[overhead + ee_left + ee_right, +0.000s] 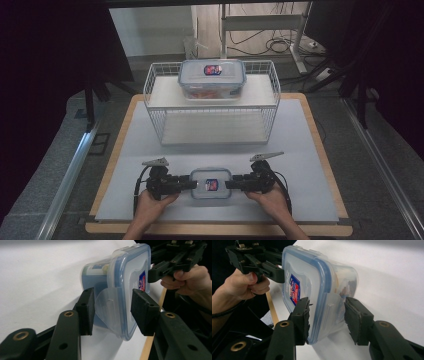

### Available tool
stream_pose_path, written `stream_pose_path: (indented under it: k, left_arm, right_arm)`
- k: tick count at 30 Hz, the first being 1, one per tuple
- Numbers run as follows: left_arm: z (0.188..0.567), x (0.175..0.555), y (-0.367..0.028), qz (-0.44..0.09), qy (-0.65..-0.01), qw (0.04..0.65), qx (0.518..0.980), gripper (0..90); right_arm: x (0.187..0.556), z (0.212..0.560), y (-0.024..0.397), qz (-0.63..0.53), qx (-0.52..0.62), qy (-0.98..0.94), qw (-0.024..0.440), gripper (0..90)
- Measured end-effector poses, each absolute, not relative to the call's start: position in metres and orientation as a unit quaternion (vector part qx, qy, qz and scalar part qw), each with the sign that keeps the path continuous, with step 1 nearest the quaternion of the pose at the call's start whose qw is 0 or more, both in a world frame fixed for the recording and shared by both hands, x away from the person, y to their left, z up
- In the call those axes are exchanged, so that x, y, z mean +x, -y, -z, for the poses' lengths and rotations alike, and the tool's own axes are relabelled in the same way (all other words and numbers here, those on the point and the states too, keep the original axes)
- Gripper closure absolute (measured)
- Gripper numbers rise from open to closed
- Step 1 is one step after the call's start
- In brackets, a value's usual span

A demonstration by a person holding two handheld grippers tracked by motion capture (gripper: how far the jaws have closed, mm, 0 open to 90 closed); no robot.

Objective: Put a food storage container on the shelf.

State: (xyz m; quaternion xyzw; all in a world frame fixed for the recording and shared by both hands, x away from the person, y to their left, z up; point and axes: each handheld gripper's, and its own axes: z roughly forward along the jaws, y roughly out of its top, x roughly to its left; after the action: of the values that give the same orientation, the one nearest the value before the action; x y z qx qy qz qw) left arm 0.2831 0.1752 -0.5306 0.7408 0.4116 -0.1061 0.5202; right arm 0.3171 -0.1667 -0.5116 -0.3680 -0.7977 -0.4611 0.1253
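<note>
I see a small box (pixel 211 183) with a clear blue-rimmed lid near the front edge of the table (pixel 305 150), between both grippers. It lies flat on the white mat, a red-blue sticker on the lid.

Left gripper (pixel 190 184) comes in from the left, level with the table, jaws around the box's left end. In the left gripper view (pixel 112 312) one pad is on the lid side and one on the base side, with the side latch flap (pixel 106 307) between them. The pad on the base side looks touching. On the lid side I see a thin gap, so I cannot tell if it presses. Jaws partly closed.

Right gripper (pixel 231 184) comes in from the right, mirrored, jaws around the box's right end. In the right gripper view (pixel 326 320) the lid-side pad sits against the lid rim. The base-side pad is just beside the wall and the latch, and contact is unclear. So I cannot tell whether it clamps or just straddles.

Each hand (pixel 154 205) grips its tool from below, near the table's front edge; the other hand (pixel 272 199) is on the right. Cables trail back from both.

Further back stands a white wire rack (pixel 212 102) with two shelves. A bigger box (pixel 212 79), same lid type, sits on the top shelf, well apart from the small one.
</note>
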Motion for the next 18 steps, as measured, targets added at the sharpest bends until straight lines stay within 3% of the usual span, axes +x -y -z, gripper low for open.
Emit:
stream_pose_path:
  k: [1, 3, 11, 18]
  left_arm:
    - [0.5316, 0.283, -0.1763, 0.11, -0.416, 0.522, 0.737, 56.6]
    - [0.5328, 0.2829, -0.1786, 0.11, -0.424, 0.516, 0.736, 56.2]
    - [0.5318, 0.2832, -0.1789, 0.106, -0.427, 0.514, 0.736, 56.7]
    - [0.5309, 0.2839, -0.1756, 0.096, -0.416, 0.514, 0.744, 56.9]
  right_arm:
    - [0.3172, 0.5118, 0.1671, 0.461, -0.37, 0.797, 0.124, 56.9]
    - [0.3167, 0.5105, 0.1699, 0.465, -0.373, 0.795, 0.112, 68.0]
    - [0.3185, 0.5118, 0.169, 0.457, -0.371, 0.801, 0.109, 67.3]
    - [0.3259, 0.5138, 0.1651, 0.448, -0.359, 0.811, 0.107, 49.6]
